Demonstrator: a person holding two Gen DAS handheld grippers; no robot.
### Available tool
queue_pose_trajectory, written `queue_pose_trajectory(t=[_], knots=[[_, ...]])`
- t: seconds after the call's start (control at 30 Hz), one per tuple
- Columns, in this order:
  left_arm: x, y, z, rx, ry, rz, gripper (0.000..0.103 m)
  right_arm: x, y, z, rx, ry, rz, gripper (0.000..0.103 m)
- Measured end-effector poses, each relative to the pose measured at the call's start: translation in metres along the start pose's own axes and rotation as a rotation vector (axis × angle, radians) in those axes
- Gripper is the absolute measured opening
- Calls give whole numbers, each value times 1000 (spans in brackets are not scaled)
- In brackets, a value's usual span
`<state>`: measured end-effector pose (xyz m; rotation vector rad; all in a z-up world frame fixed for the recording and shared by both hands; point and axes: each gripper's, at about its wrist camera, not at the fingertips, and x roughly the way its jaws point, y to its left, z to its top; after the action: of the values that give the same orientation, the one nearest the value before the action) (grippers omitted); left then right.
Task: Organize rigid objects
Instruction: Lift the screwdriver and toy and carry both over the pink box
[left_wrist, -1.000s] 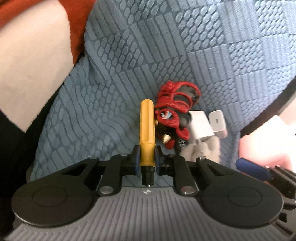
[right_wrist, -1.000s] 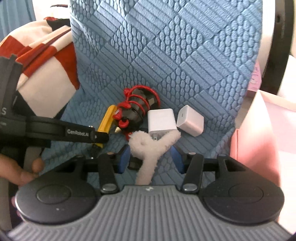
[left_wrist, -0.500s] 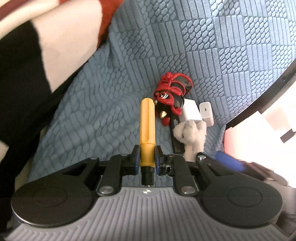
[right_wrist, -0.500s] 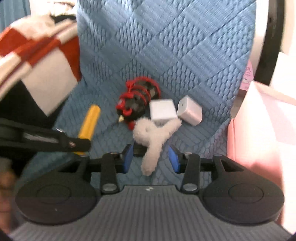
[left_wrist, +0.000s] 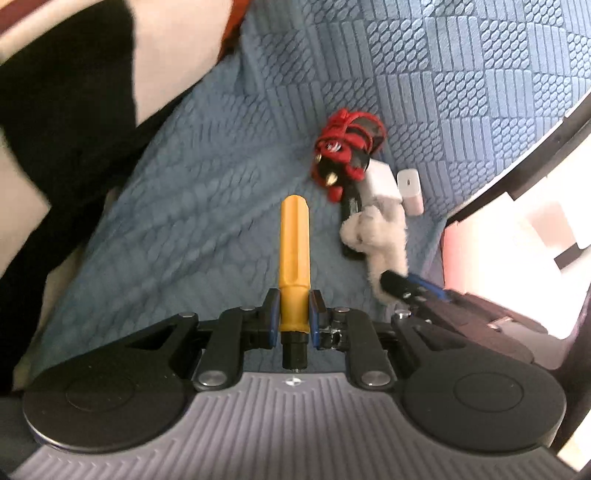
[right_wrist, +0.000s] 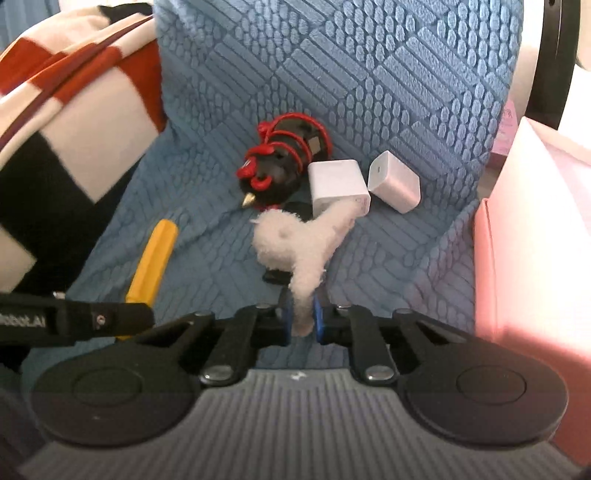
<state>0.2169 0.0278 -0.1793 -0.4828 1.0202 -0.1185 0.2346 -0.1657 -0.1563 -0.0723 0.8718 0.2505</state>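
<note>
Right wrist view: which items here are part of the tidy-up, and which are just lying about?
In the job:
- yellow tool handle, held by left gripper
- fluffy white piece, held by right gripper
- two white chargers
- red-and-black toy

Lying about:
- blue cover
- striped blanket
- pink box

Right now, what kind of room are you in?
Probably a home, maybe a bedroom: a blue quilted cover with two white chargers on it, a striped blanket and a red and black toy.
</note>
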Motion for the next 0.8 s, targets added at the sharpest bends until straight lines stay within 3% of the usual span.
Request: queue_pose_trajectory(t=[0.17,0.33,0.53,0.8], knots=[[-16,-5,-16,44,-24,-9,19,-27,9,-17,-65,-11,-18,14],[-29,-9,-38,51,0,-40,19,-55,14,-44,-95,19,-27,14],[-38,-18,-58,79,17,-52,19,-100,35,-76,-140,-21,-87,14],[-30,-19,-63,71,64,-42,19,-95,27,-92,11,86,-83,21]])
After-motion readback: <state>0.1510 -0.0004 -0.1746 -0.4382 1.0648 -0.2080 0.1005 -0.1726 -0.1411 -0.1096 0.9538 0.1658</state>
